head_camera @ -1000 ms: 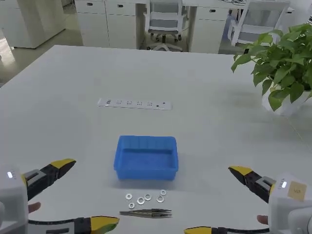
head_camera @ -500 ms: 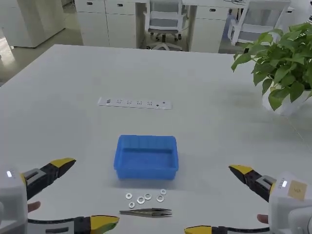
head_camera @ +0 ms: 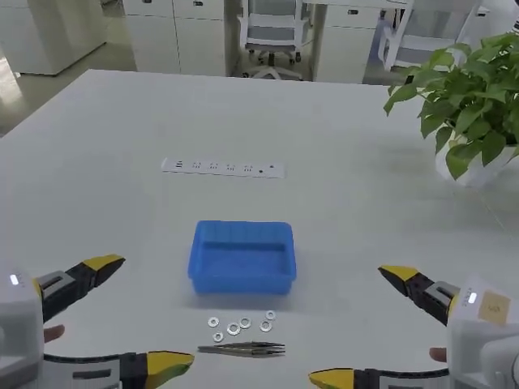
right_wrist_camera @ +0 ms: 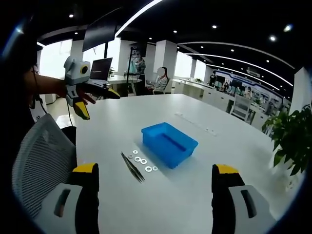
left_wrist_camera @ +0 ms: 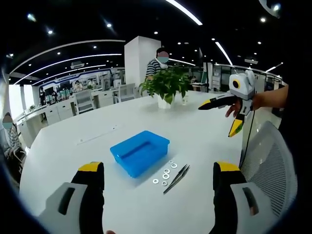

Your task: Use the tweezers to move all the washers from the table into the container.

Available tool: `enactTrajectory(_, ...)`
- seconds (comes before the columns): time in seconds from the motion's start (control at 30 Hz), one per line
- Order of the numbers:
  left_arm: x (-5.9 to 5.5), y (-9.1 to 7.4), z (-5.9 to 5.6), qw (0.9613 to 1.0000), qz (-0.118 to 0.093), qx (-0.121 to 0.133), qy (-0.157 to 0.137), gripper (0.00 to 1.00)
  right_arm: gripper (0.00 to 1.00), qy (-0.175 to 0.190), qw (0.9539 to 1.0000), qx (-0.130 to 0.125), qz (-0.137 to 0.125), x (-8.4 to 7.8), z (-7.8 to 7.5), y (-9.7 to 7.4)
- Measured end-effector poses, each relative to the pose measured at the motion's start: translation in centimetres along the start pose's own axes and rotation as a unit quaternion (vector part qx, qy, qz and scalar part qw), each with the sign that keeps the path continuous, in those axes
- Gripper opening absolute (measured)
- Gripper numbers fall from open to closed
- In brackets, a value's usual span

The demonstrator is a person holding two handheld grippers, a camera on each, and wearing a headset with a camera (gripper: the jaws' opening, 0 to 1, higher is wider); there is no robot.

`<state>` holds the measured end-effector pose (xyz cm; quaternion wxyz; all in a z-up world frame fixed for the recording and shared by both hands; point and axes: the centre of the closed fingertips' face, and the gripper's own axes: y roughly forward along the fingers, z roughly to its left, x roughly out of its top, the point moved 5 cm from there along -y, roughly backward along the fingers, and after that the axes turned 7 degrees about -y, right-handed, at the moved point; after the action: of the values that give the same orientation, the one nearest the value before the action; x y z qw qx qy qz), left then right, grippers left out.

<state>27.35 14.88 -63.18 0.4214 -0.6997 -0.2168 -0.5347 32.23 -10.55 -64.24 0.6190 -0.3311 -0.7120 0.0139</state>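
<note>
A blue container [head_camera: 242, 257] stands near the front of the white table [head_camera: 340, 186]. Several small metal washers [head_camera: 239, 324] lie loose just in front of it, and thin tweezers [head_camera: 242, 348] lie flat in front of them. My left gripper [head_camera: 142, 312] hovers open at the lower left, my right gripper [head_camera: 357, 324] open at the lower right. Both are well apart from the tweezers and hold nothing. The left gripper view has the container [left_wrist_camera: 140, 152], washers [left_wrist_camera: 165, 174] and tweezers [left_wrist_camera: 176, 178] ahead of the wide jaws. The right gripper view has the container [right_wrist_camera: 169, 142], washers [right_wrist_camera: 141, 161] and tweezers [right_wrist_camera: 132, 167].
A white power strip [head_camera: 223, 168] lies beyond the container. A potted plant [head_camera: 470, 105] stands at the table's right edge. Office chairs [head_camera: 272, 32] are behind the far edge. A mesh chair back [left_wrist_camera: 270, 165] is close to me. A person [left_wrist_camera: 158, 66] stands beyond the table.
Nothing on the table has moved. The head view has tipped slightly, and both grippers hold about the same pose.
</note>
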Motion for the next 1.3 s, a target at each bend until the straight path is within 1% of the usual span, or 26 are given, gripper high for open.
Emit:
enactTrajectory(0.1,0.0,0.1,0.3,1.0000,0.005,-0.004,0.005,0.98,0.97,-0.009,1.0000,0.001,0.001,0.2,-0.3,0.0)
enactTrajectory(0.2,0.1,0.1,0.6,0.9999,0.009,-0.009,0.011,0.98,0.96,-0.009,1.0000,0.002,-0.003,0.6,-0.8,-0.1)
enactTrajectory(0.3,0.1,0.2,0.9,0.9997,0.014,-0.013,0.016,0.97,0.96,-0.014,0.9999,0.007,0.001,0.7,-1.1,0.1)
enactTrajectory(0.4,0.2,0.3,1.1,0.9995,0.020,-0.017,0.020,0.97,0.96,-0.021,0.9996,0.016,0.007,0.7,-1.3,0.2)
enactTrajectory(0.63,-0.2,0.7,1.4,0.9982,0.040,-0.035,0.027,0.94,0.93,-0.042,0.9976,0.048,0.026,0.6,-1.6,0.8)
enactTrajectory(0.87,-0.5,1.3,1.7,0.9964,0.057,-0.052,0.035,0.90,0.88,-0.065,0.9948,0.070,0.035,0.9,-2.1,1.6)
enactTrajectory(1.03,-0.4,1.9,1.8,0.9946,0.063,-0.069,0.045,0.83,0.81,-0.085,0.9910,0.094,0.042,0.8,-2.1,2.2)
enactTrajectory(1.17,-0.7,2.5,1.8,0.9920,0.074,-0.086,0.056,0.76,0.75,-0.105,0.9858,0.119,0.053,0.6,-1.8,3.0)
enactTrajectory(1.3,-1.1,3.0,1.8,0.9889,0.088,-0.102,0.063,0.69,0.71,-0.126,0.9796,0.145,0.060,0.4,-1.4,3.7)
